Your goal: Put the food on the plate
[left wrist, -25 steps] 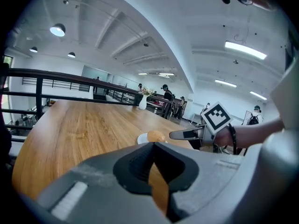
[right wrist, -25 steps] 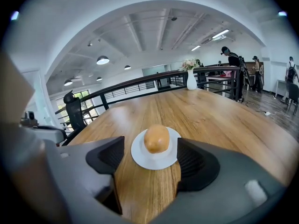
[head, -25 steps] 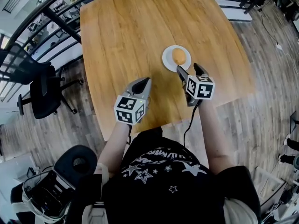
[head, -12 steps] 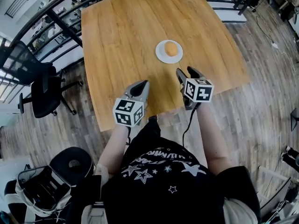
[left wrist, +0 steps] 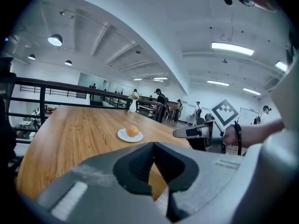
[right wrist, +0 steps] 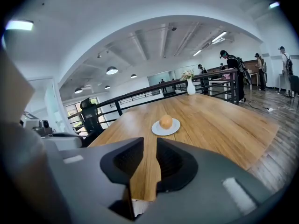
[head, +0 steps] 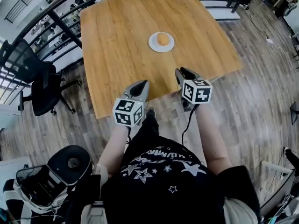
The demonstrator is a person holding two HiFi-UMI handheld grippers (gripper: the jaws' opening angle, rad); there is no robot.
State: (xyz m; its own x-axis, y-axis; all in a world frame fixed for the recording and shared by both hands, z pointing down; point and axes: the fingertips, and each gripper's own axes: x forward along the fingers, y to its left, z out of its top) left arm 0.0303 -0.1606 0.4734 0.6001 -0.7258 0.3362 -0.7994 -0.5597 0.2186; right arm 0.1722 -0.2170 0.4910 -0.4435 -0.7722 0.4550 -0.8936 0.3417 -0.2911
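A round orange-brown food (head: 162, 38) lies on a small white plate (head: 153, 45) in the middle of the wooden table (head: 117, 36). Both grippers hang at the table's near edge, well short of the plate. My left gripper (head: 142, 83) is shut with nothing in it; in the left gripper view its tips (left wrist: 153, 144) meet, and the food (left wrist: 132, 130) lies far ahead. My right gripper (head: 183, 72) has just been closing. Its jaws (right wrist: 149, 141) stand a narrow gap apart with nothing between them, and the food (right wrist: 165, 121) on the plate (right wrist: 156, 130) lies beyond them.
A white vase (right wrist: 191, 88) stands at the table's far edge. A black railing (head: 56, 20) runs along the left and far sides. A black office chair (head: 42, 90) stands left of the table on the plank floor. People stand far behind the railing.
Both grippers have drawn back from the plate to the table's near edge. The right gripper's jaws, wide beside the plate a second ago, have narrowed. The food stays on the plate.
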